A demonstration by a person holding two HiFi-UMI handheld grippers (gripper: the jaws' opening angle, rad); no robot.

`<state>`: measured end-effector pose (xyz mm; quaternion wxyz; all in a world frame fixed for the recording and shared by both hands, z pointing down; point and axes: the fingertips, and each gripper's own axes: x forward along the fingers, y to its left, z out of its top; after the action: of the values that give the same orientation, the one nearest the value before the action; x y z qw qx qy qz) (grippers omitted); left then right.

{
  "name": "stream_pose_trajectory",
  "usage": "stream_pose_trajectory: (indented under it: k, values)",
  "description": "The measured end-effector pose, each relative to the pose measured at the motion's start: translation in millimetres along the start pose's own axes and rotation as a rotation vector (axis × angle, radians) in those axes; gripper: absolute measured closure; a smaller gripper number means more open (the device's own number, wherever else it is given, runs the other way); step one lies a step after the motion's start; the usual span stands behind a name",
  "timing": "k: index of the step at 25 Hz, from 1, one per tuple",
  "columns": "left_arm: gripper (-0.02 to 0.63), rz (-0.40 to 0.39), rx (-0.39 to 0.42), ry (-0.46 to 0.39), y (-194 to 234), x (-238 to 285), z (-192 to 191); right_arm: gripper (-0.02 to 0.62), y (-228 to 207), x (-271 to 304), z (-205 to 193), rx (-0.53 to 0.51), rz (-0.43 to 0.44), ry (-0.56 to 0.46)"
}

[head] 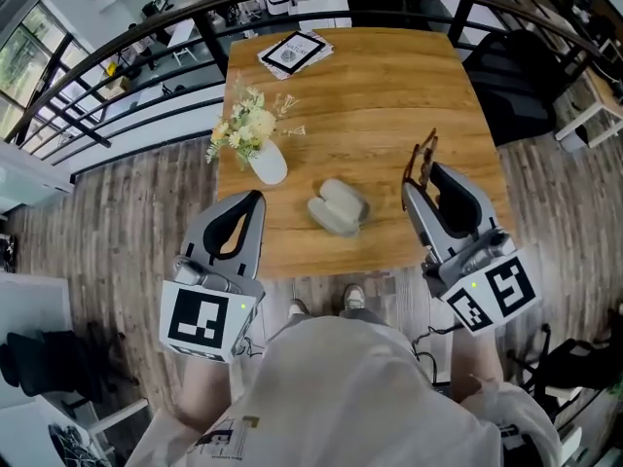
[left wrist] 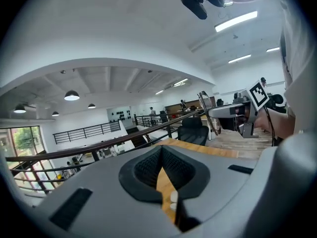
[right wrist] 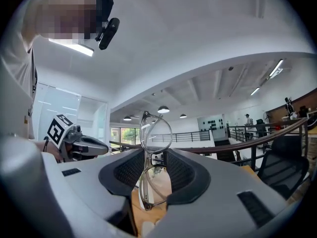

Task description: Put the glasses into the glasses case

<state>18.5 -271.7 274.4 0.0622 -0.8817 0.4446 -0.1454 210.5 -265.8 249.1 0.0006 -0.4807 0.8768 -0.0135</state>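
Observation:
A grey glasses case [head: 339, 207] lies on the wooden table [head: 380, 95], near its front edge between my two grippers. Brown-framed glasses [head: 422, 162] stand upright in my right gripper [head: 428, 179], which is shut on them at the bridge, to the right of the case. In the right gripper view the lenses [right wrist: 156, 133] stand one above the other between the pads. My left gripper [head: 255, 200] hangs left of the case, its jaws together with nothing between them; the left gripper view [left wrist: 161, 150] shows the same. The right gripper [left wrist: 233, 112] with the glasses also shows there.
A white vase with pale flowers [head: 258, 144] stands on the table's left part, just beyond the left gripper. A card with a square marker [head: 294, 53] lies at the far edge. A dark railing [head: 146, 42] and a black chair [head: 511, 76] border the table.

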Motion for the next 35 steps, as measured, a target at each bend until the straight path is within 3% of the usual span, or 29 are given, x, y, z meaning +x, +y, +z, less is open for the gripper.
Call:
stream_pose_trajectory:
  k: [7, 12, 22, 30, 35]
  values:
    - [0.589, 0.055, -0.021, 0.038, 3.0, 7.1, -13.2, 0.433, -1.6, 15.8, -12.1, 0.003, 0.092, 0.051]
    - [0.589, 0.049, -0.089, 0.055, 8.4, 17.5, -27.7, 0.434, -1.5, 45.3, -37.9, 0.084, 0.165, 0.108]
    - [0.589, 0.032, -0.143, 0.167, 17.6, 47.3, -89.2, 0.435, -12.8, 106.4, -134.5, 0.021, 0.127, 0.299]
    - [0.589, 0.025, -0.181, 0.272, 27.2, 62.7, -146.3, 0.434, -8.2, 129.6, -218.2, 0.122, 0.164, 0.448]
    - [0.589, 0.022, -0.216, 0.329, 24.5, 68.3, -180.8, 0.434, -7.1, 136.6, -270.1, 0.115, 0.156, 0.535]
